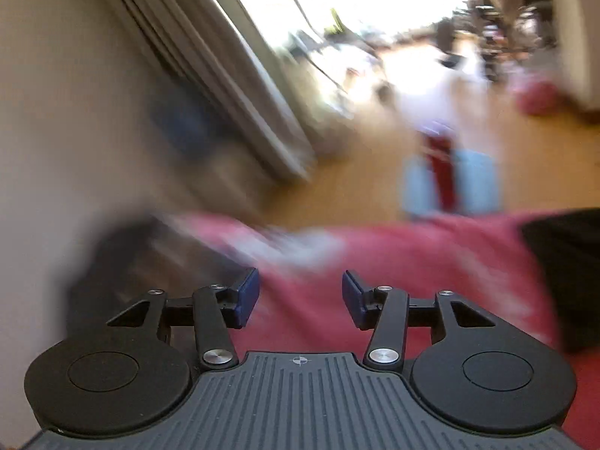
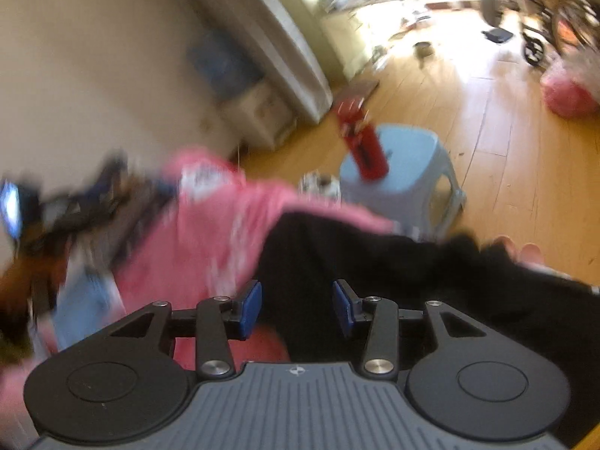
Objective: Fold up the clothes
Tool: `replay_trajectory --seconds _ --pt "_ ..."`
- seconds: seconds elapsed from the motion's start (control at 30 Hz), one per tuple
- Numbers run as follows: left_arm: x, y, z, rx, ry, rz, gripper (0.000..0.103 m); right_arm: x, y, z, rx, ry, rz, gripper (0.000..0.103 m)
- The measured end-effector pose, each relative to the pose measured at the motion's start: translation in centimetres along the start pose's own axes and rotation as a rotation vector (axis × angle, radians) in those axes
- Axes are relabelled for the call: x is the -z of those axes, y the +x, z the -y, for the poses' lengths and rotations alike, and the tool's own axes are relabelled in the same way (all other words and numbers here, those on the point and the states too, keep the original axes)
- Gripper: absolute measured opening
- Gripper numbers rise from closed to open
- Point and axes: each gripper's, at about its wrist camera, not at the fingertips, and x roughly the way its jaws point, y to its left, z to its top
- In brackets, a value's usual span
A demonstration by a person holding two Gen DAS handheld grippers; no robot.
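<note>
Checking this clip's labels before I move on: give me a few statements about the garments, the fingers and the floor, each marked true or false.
1. The left gripper has open fingers with nothing pinched between them. True.
2. The right gripper is clamped on the black garment. False: its fingers stand apart, above the cloth, gripping nothing.
3. A pink garment lies beside the black one. True.
4. The red bottle lies on the wooden floor. False: it stands on a light blue stool.
5. The stool is dark green. False: it is light blue.
</note>
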Motion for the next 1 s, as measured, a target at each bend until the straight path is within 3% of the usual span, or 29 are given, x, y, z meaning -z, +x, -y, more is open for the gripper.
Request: replay_trajectory --seconds 0.1,0.23,0.47,0.77,0.9,1.0 --pt "1.9 1.6 3.7 0.188 -0.102 -0.053 0.048 2.6 2.0 -3.3 0.075 -0.184 -0.031 0.043" --pt "2.5 2.2 8.3 0.283 -0.078 -0.027 0.048 5.2 4.7 -6.6 0.143 -0.374 -0.057 0.041" --pt "4.0 3.5 11.5 0.216 0.041 -0.030 0.048 7.1 8.7 -7.2 0.172 -0.414 -0.120 0.029" --pt "4.4 3.5 8.7 0.275 -0.100 -0.046 0.049 7.6 7.8 -7.3 0.036 -0.404 -0.089 0.029" --pt "3.8 4.2 7.7 0.299 -0.168 -0.049 0.049 6.6 6.9 -6.8 0.061 -0.419 -0.047 0.029" --pt "4.1 4.7 8.2 0.301 -0.153 -0.057 0.049 4.6 5.8 -4.7 0.117 -0.376 0.009 0.030"
